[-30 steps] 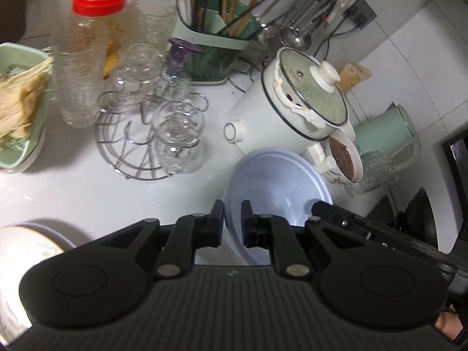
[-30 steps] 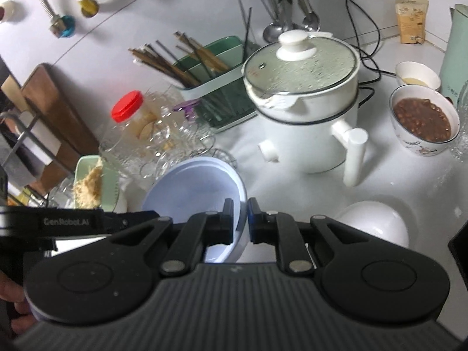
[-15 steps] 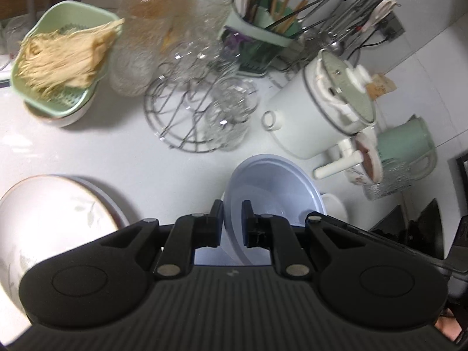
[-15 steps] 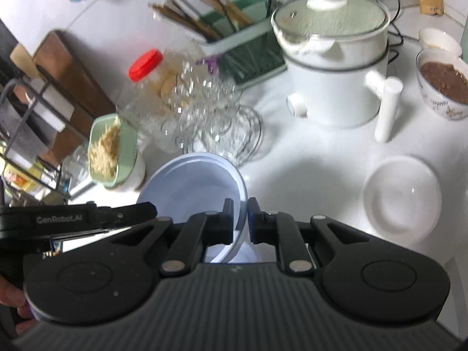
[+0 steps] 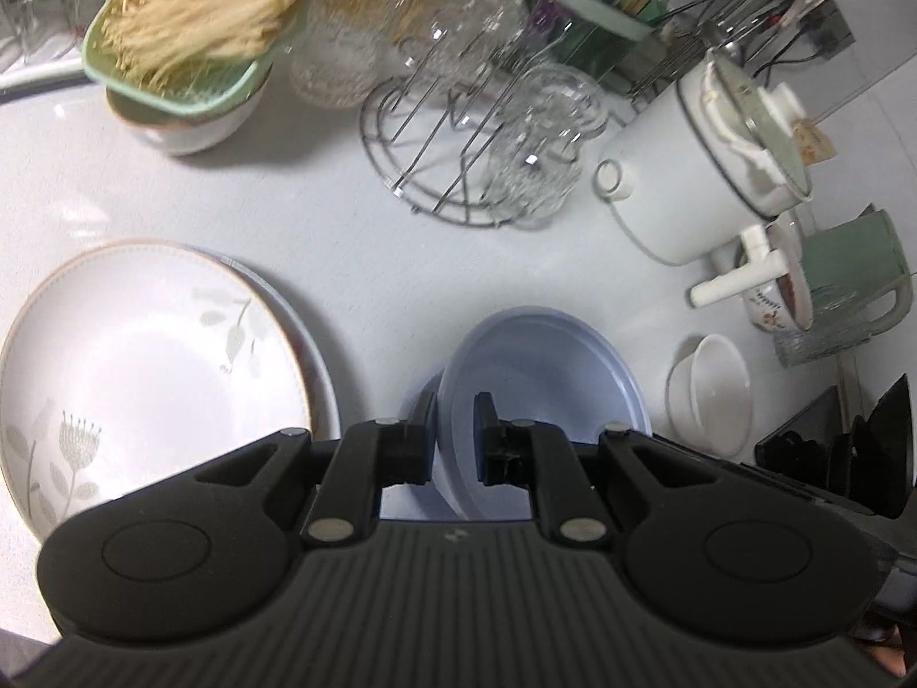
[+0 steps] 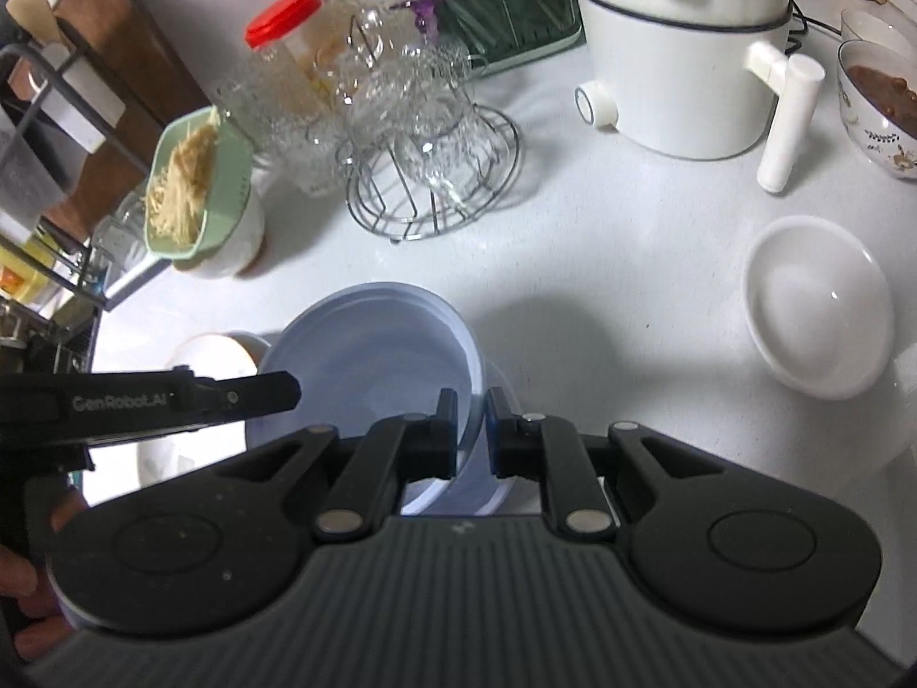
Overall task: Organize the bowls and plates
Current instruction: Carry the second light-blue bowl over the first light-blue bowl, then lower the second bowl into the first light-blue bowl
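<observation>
A pale blue bowl [image 5: 539, 378] is held above the white counter by both grippers. My left gripper [image 5: 455, 438] is shut on its left rim. My right gripper [image 6: 470, 430] is shut on its right rim; the blue bowl [image 6: 372, 361] shows in the right wrist view too. A white floral plate [image 5: 143, 378] lies on another plate at the left. A small white bowl [image 5: 710, 395] stands right of the blue bowl; it also shows in the right wrist view [image 6: 819, 304].
A wire glass rack [image 5: 470, 160] with glasses, a green strainer of noodles [image 5: 189, 40] on a bowl, a white electric pot [image 5: 710, 160], a green kettle [image 5: 854, 269], a bowl of beans [image 6: 882, 103] and a utensil holder [image 6: 498, 17] crowd the counter's back.
Both grippers have carried the blue bowl back toward the front of the counter. The floral plate and the small white bowl have come more fully into view.
</observation>
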Action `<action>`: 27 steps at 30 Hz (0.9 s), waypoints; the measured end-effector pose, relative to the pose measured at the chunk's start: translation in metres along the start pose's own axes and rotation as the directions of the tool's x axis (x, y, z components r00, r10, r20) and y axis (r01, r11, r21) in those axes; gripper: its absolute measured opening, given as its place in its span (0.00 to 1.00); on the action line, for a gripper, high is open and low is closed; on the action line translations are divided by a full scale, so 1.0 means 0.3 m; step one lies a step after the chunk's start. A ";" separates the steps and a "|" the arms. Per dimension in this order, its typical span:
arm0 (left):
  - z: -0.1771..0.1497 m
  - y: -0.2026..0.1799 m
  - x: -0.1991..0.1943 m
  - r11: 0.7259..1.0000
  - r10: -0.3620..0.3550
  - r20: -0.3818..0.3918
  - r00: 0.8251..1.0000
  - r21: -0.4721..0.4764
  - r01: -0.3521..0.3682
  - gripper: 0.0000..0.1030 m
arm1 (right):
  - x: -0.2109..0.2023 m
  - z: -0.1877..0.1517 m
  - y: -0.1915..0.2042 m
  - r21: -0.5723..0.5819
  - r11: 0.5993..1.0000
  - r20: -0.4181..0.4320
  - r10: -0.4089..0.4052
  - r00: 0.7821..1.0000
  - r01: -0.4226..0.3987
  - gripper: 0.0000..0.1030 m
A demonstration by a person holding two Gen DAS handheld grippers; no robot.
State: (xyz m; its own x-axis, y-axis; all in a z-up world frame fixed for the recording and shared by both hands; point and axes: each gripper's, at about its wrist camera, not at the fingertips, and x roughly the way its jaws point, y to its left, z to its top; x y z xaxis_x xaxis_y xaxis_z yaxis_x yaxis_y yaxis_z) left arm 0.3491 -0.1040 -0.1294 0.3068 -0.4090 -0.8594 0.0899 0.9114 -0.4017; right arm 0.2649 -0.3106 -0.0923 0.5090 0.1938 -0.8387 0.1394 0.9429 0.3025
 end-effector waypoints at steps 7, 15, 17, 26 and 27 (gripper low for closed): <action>-0.007 0.015 0.028 1.000 0.000 -0.016 1.000 0.006 0.000 0.19 | 0.032 -0.006 0.014 -0.029 0.999 -0.024 -0.018 1.000 0.018 0.14; -0.025 0.042 0.033 1.000 0.004 -0.049 0.999 -0.024 -0.006 0.37 | 0.050 -0.017 0.006 -0.005 1.000 -0.055 0.007 0.998 -0.007 0.14; -0.023 0.044 0.014 1.000 0.005 -0.040 0.999 -0.020 -0.006 0.47 | 0.048 -0.019 0.008 0.004 1.000 -0.060 0.005 0.998 -0.004 0.23; -0.016 -0.013 -0.121 0.998 0.025 0.055 0.998 0.056 -0.028 0.48 | -0.046 0.017 0.051 -0.027 0.999 0.016 0.042 0.999 -0.042 0.34; -0.013 -0.015 -0.137 0.998 0.016 0.067 0.998 0.053 -0.020 0.48 | -0.060 0.026 0.057 -0.034 0.999 0.030 0.043 0.999 -0.042 0.34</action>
State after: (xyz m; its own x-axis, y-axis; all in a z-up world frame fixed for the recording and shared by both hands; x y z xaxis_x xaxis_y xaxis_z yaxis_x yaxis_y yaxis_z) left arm 0.3324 -0.0915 -0.0936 0.3712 -0.3900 -0.8427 0.1338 0.9205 -0.3670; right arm 0.2647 -0.3001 -0.0686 0.5397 0.2260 -0.8110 0.0888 0.9426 0.3218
